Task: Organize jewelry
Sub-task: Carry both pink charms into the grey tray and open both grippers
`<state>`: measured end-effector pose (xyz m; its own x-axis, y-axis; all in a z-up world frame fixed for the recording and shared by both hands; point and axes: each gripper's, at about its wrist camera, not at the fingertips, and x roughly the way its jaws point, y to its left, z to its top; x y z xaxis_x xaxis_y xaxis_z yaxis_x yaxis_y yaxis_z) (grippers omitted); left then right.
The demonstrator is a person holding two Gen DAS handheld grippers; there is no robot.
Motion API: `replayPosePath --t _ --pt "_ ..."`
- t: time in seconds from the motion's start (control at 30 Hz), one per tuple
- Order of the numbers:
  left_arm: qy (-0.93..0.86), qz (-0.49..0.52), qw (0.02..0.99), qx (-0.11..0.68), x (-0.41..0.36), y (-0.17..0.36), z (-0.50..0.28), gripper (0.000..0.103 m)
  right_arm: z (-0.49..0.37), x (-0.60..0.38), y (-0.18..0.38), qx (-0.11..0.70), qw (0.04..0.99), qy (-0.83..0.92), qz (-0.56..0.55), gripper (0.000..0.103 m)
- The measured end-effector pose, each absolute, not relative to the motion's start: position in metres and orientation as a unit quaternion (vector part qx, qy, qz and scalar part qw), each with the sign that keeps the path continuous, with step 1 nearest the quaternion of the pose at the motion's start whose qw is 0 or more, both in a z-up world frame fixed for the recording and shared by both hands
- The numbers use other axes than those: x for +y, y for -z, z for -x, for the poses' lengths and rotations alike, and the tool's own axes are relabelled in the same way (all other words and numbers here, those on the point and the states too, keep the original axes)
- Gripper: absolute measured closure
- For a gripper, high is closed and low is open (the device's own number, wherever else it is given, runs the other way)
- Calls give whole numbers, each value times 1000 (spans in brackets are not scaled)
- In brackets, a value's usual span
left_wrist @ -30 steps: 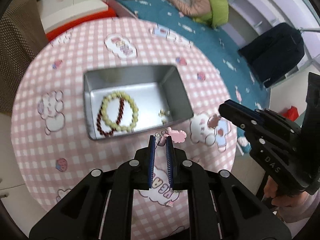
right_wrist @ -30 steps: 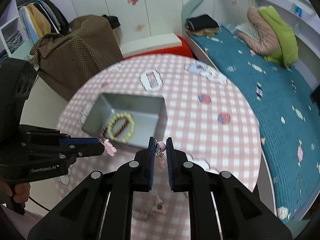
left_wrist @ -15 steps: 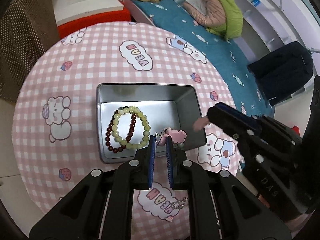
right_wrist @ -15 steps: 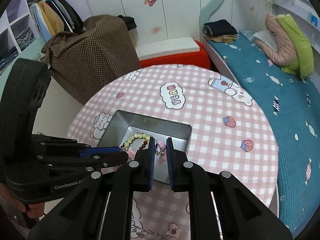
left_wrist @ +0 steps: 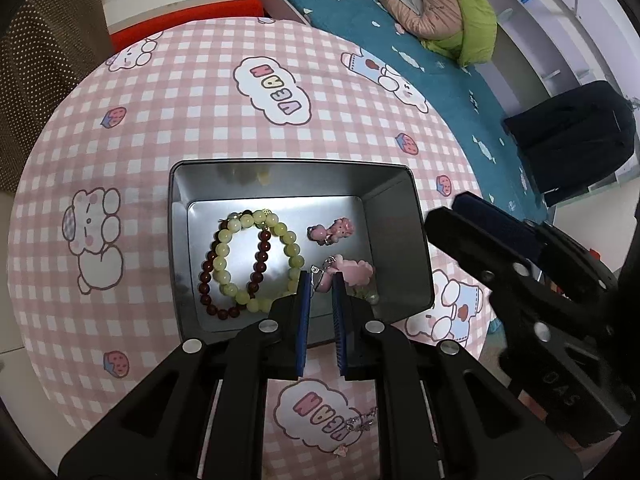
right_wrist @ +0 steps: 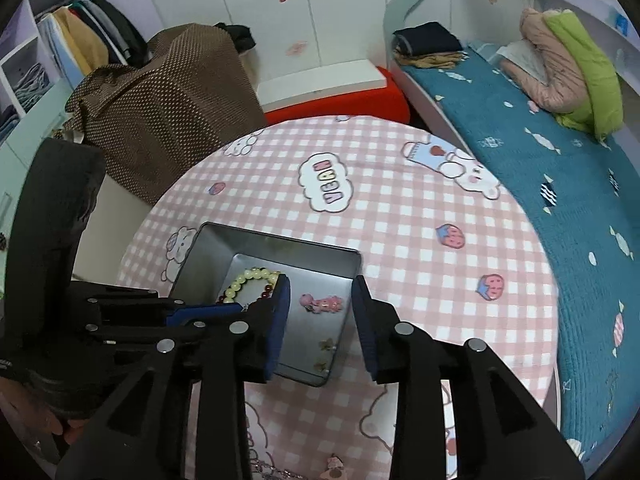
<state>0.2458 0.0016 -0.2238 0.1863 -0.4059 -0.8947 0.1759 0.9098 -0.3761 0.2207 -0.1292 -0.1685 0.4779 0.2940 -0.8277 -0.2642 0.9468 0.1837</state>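
- Left wrist view: my left tongs (left_wrist: 320, 280) sit pressed together, pinching the wire hook of a pink charm earring (left_wrist: 352, 271) over the near right corner of the metal tin (left_wrist: 178, 240). Inside the tin lie a pale green bead bracelet (left_wrist: 256, 260), a dark red bead bracelet (left_wrist: 232, 268) and a second pink earring (left_wrist: 332, 230) to their right.
- Right wrist view: my right tongs (right_wrist: 320, 292) have just been opening and stand spread with nothing between the pads; the second pink earring (right_wrist: 322, 303) rests on the tin floor beyond them. The tin sits on the pink checked desk (right_wrist: 400, 240).
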Motion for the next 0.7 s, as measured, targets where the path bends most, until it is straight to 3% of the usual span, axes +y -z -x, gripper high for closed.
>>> replayPosePath --t 0.1,0.17,0.2,0.23,0.7 --pt "195 92 765 607 -2 224 -248 91 -217 -136 167 485 861 -154 -21 71" --pt "191 82 771 602 -5 221 -248 80 -215 -139 166 484 862 -146 -24 70" --pt "193 81 773 598 -5 219 -248 68 -212 -142 165 483 864 -141 -26 70" --pt "196 79 777 593 -6 217 -247 62 -211 -143 165 483 864 -137 -27 70" --pt "204 66 790 574 4 198 -219 62 -177 -155 156 473 876 -92 -32 69"
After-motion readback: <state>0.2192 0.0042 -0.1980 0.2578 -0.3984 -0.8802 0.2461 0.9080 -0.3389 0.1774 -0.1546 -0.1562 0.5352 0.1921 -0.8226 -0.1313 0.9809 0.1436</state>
